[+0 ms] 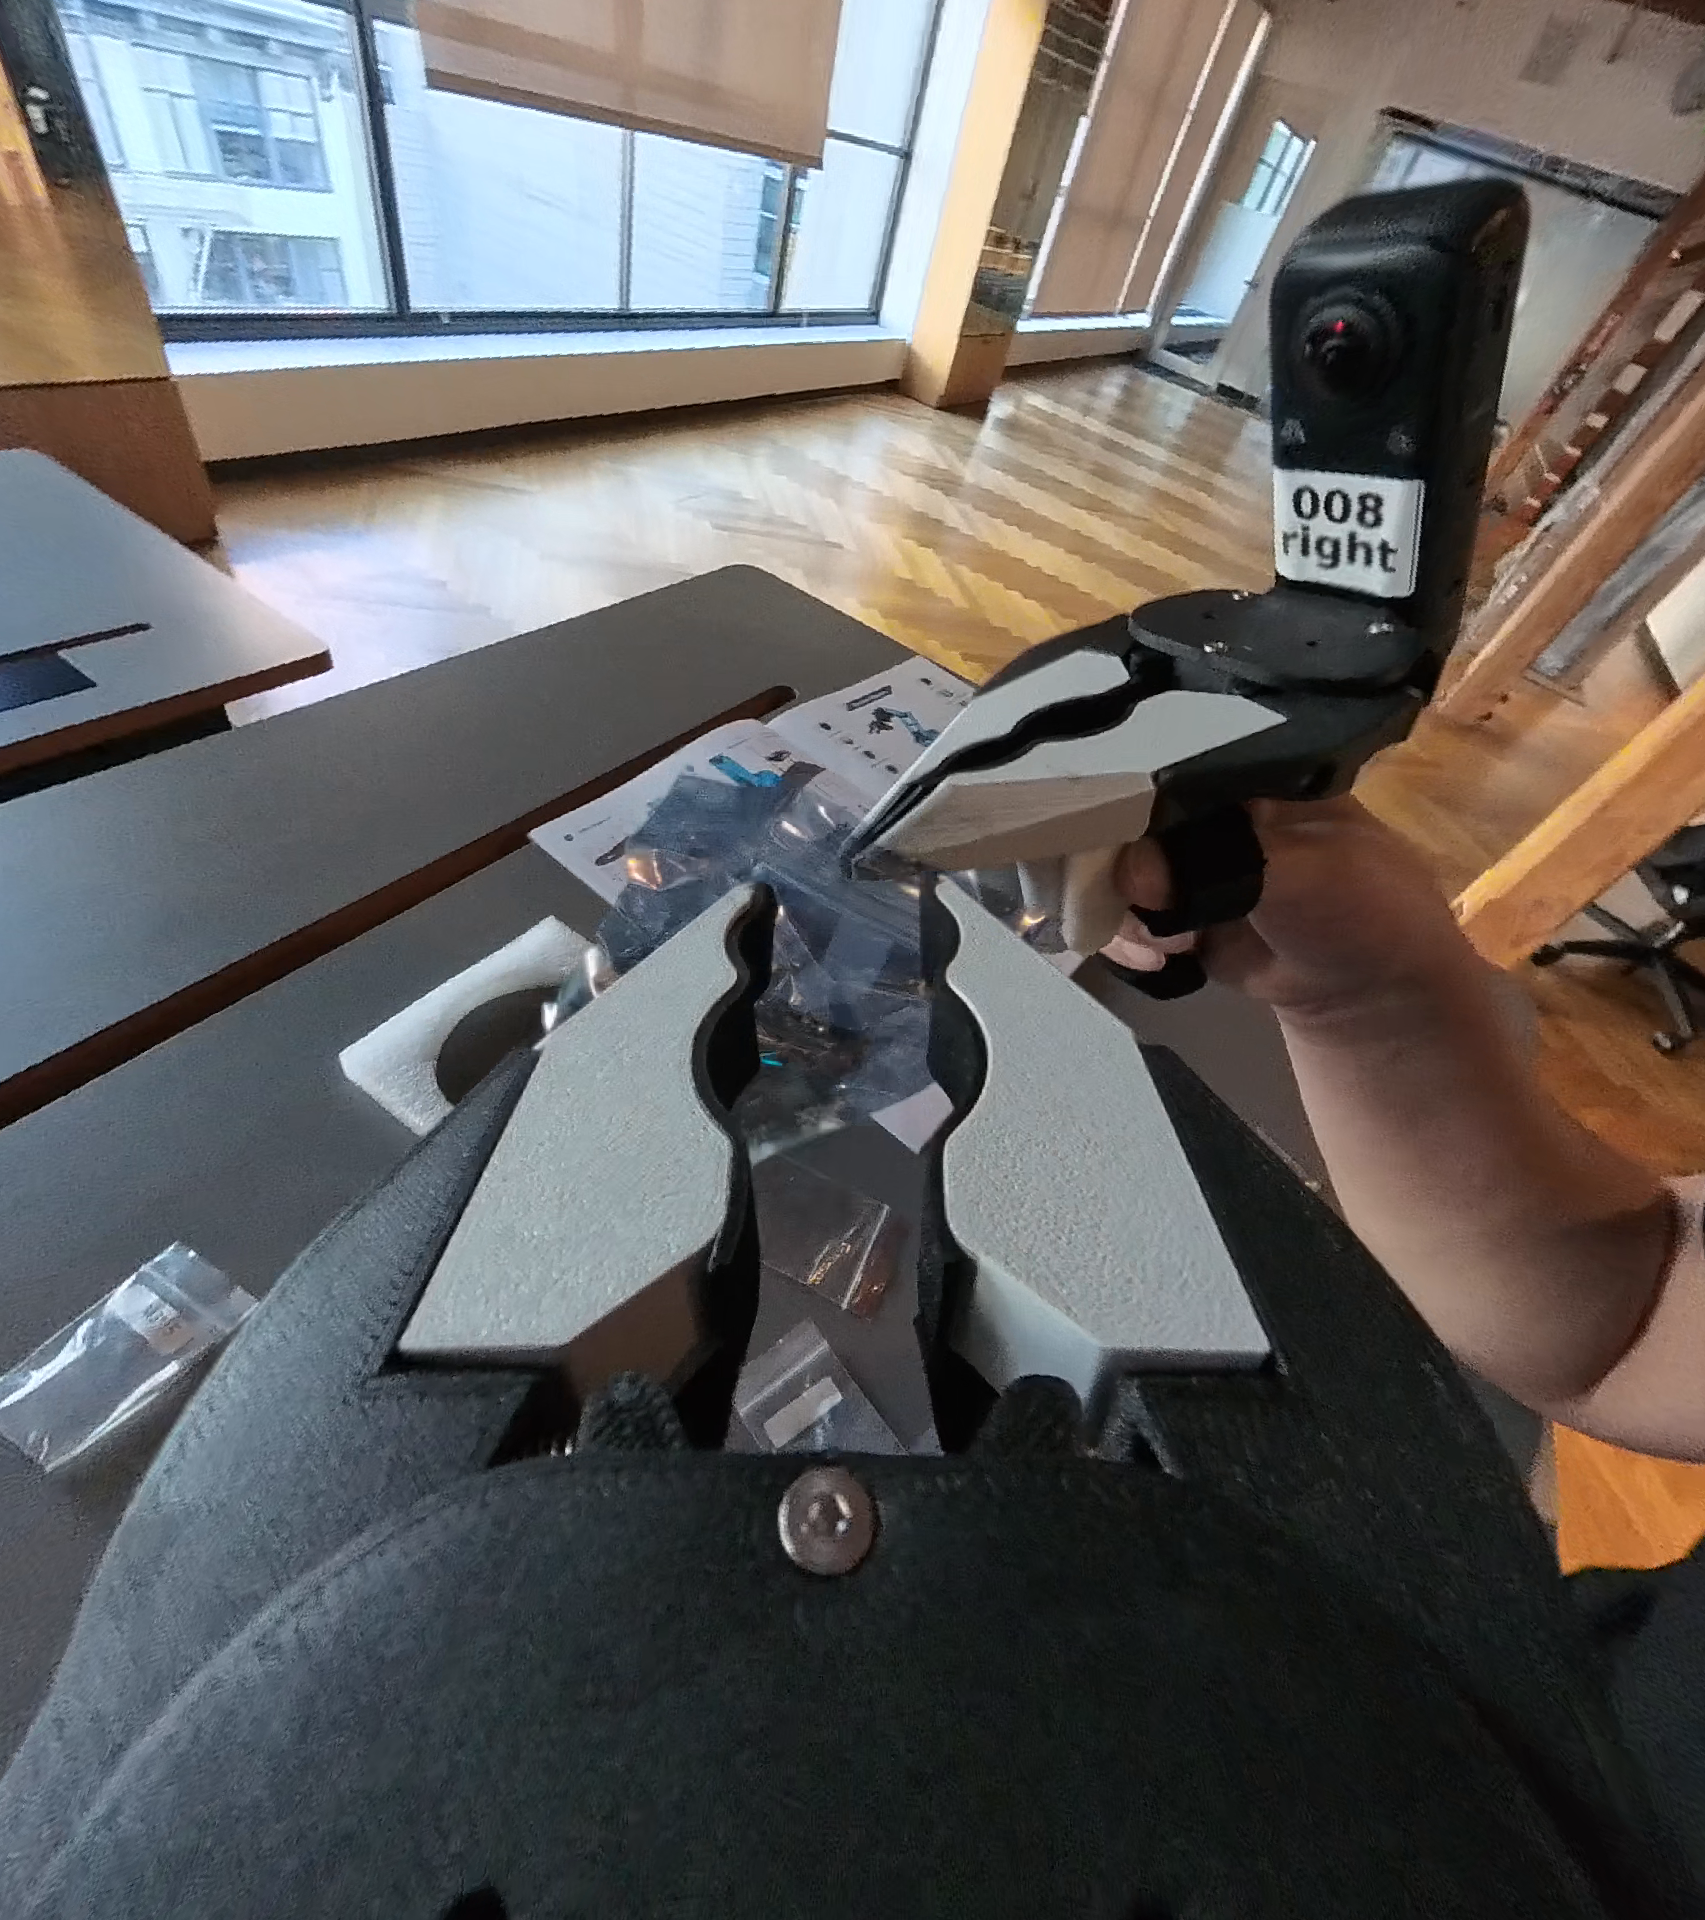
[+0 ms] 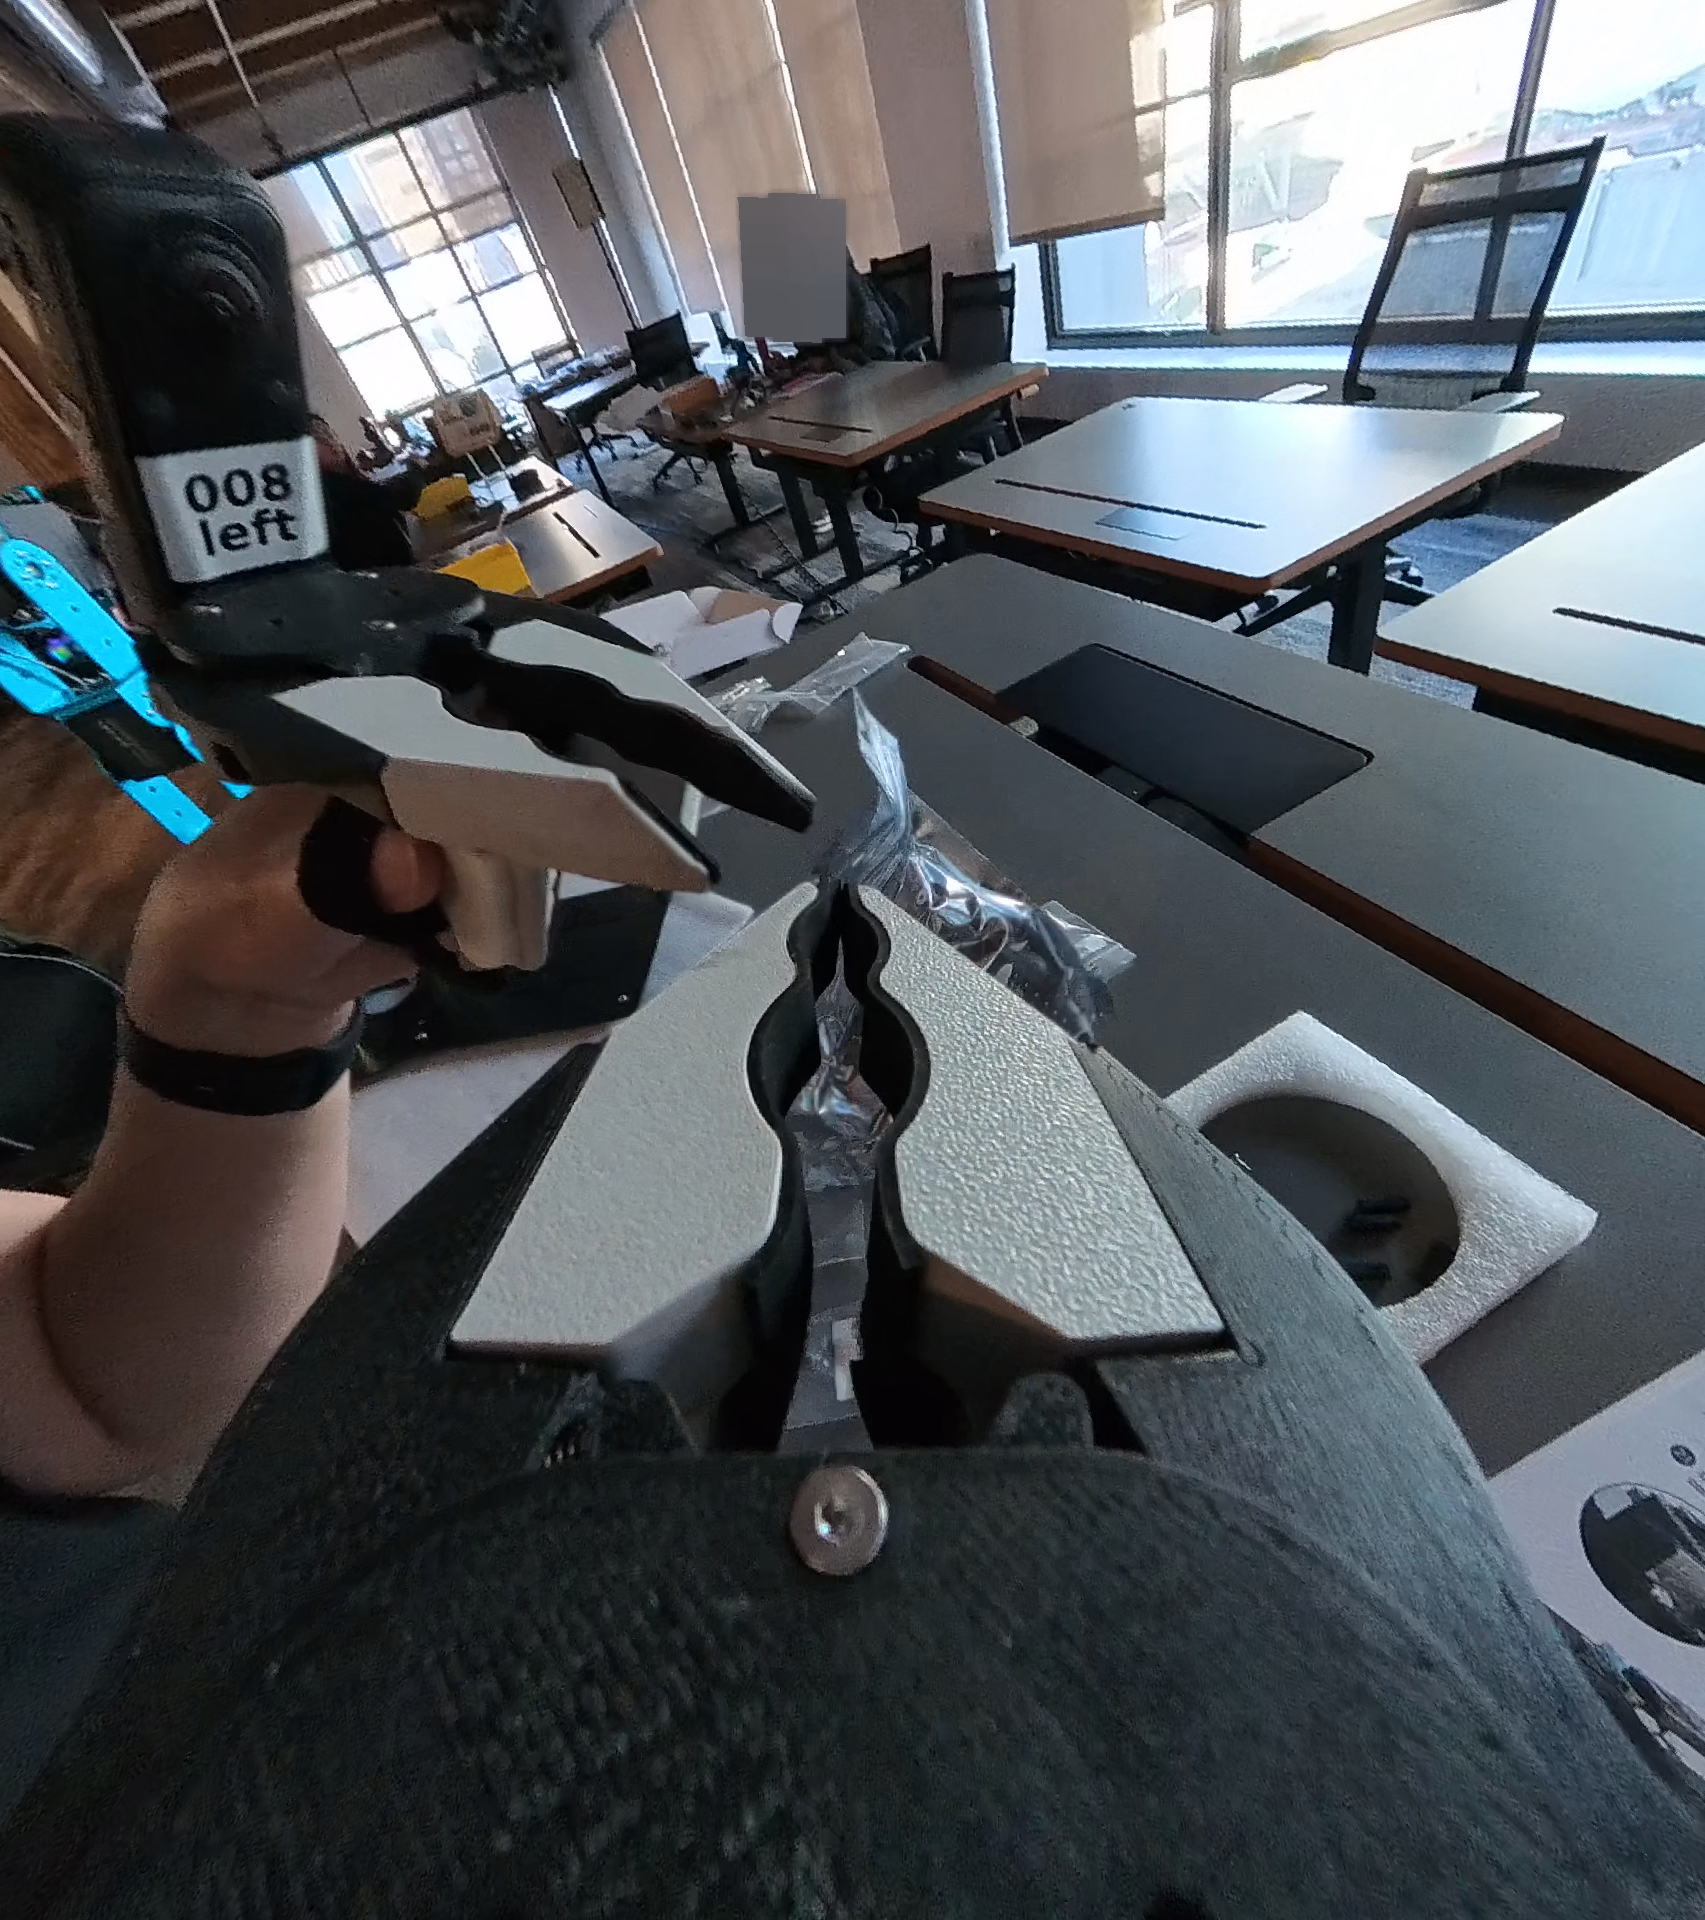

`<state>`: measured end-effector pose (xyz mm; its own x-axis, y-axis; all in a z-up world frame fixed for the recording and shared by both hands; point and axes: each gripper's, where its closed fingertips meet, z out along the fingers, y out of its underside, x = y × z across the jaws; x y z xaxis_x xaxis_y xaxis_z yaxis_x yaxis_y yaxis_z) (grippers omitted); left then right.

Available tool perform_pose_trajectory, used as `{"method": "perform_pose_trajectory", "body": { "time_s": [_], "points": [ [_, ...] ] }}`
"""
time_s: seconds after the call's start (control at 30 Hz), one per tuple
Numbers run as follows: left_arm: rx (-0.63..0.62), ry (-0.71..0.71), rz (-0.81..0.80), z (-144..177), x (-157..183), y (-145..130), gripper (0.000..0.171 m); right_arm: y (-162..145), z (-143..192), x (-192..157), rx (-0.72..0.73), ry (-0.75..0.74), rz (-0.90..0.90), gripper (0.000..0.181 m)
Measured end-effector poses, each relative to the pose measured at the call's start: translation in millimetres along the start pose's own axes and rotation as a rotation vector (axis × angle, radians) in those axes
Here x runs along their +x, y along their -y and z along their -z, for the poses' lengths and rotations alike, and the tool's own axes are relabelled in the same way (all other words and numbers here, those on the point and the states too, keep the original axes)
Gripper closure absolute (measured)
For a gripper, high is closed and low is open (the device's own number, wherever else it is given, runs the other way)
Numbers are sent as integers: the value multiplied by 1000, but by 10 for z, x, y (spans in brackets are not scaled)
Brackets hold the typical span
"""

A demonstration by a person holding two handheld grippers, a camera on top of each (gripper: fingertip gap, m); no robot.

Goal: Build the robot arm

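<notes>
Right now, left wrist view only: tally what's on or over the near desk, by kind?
Grippers: 2 (left gripper, jaws open; right gripper, jaws shut on the large bag)
Large clear bag: 1
Small clear bags: 3
White foam block: 1
Printed leaflet: 1
Total: 8

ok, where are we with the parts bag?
Already out on the dark table: white foam block with a round cut-out, small clear packets. In hand: right tongs shut on the clear plastic bag of dark parts; left tongs open, close beside it. Left: left tongs hold nothing yet; whether the bag is sealed, can't tell.
</notes>
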<state>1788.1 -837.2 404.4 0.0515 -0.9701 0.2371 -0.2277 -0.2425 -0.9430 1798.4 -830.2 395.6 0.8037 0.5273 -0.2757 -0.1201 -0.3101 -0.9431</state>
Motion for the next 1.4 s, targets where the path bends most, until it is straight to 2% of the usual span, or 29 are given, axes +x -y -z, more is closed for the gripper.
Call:
{"method": "perform_pose_trajectory", "body": {
  "time_s": [0.2,0.4,0.53,0.6,0.73,0.8,1.0,1.13,1.17,1.23,1.33,1.37,1.4],
  "points": [
    [-65,44,47,-41,-92,-133,144,-182,-130,123,-64,-29,-43,181],
    [-93,65,78,-149,-193,-241,131,-258,-217,95,-88,27,-79,181],
    [-91,51,122,-146,-264,-280,129,-262,-239,101,-50,111,-210,181],
    [-95,56,115,-157,-260,-278,123,-242,-252,73,-11,169,-294,181],
    [-116,71,84,-188,-295,-322,123,-280,-270,112,7,195,-371,181],
    [-142,30,109,-209,-287,-399,132,-332,-288,147,-13,179,-365,181],
    [-197,-16,162,-206,-347,-552,142,-406,-364,190,-37,116,-312,181],
    [-187,-85,179,-219,-304,-561,169,-403,-379,262,-28,40,-244,181],
    [-191,-68,184,-223,-346,-579,171,-391,-369,274,-20,31,-234,181],
    [-199,22,174,-225,-516,-628,171,-318,-330,292,21,23,-239,181],
    [-65,-125,258,-202,-317,-384,171,-298,-297,368,23,-49,-163,181],
    [-40,-111,264,-197,-337,-339,167,-292,-301,364,28,-53,-159,181],
    [-40,-66,262,-208,-391,-342,146,-282,-314,343,40,-38,-173,181]
  ]
}}
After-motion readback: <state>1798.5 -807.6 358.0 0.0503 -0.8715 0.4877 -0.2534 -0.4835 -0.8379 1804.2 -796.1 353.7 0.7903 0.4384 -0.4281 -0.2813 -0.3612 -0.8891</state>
